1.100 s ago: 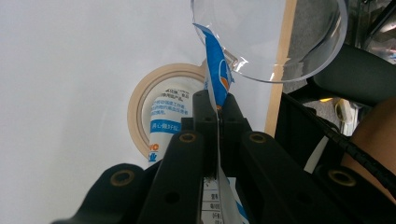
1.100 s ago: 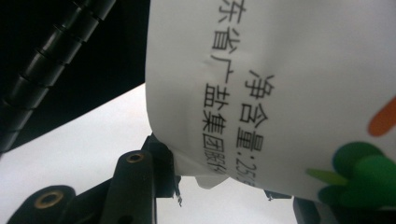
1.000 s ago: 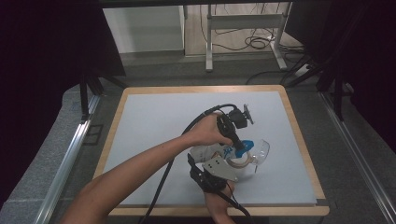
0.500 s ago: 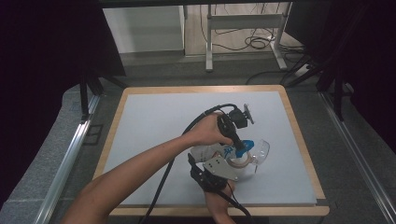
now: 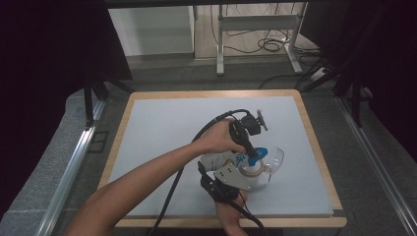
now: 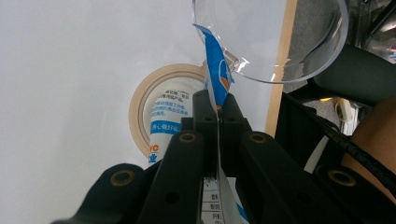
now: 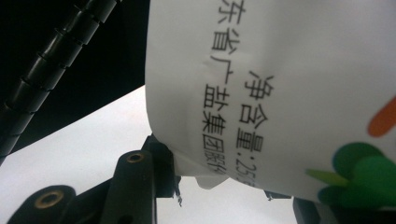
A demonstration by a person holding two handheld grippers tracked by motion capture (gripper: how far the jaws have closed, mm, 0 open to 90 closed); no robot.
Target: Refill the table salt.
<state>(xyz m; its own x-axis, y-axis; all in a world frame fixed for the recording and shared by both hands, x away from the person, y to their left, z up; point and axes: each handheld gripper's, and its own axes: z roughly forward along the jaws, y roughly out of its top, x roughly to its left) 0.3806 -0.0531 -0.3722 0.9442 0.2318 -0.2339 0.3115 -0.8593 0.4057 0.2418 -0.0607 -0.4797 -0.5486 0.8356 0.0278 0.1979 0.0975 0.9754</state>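
**Much of the bag and both sets of jaws out of sight**

In the high view, the left hand (image 5: 221, 140) and the grey plate of the right gripper (image 5: 231, 178) cover most of the white bag (image 5: 216, 160), and neither gripper's jaw tips can be made out. The roll of tape (image 5: 253, 169) is partly hidden under the bag. In the right gripper view the bag (image 7: 280, 84) runs off the top and right edges; its print is cut short. In the left gripper view the clear bowl (image 6: 280, 42) is cropped at the top, and the tape roll (image 6: 144, 102) disappears behind the left gripper (image 6: 217, 112).
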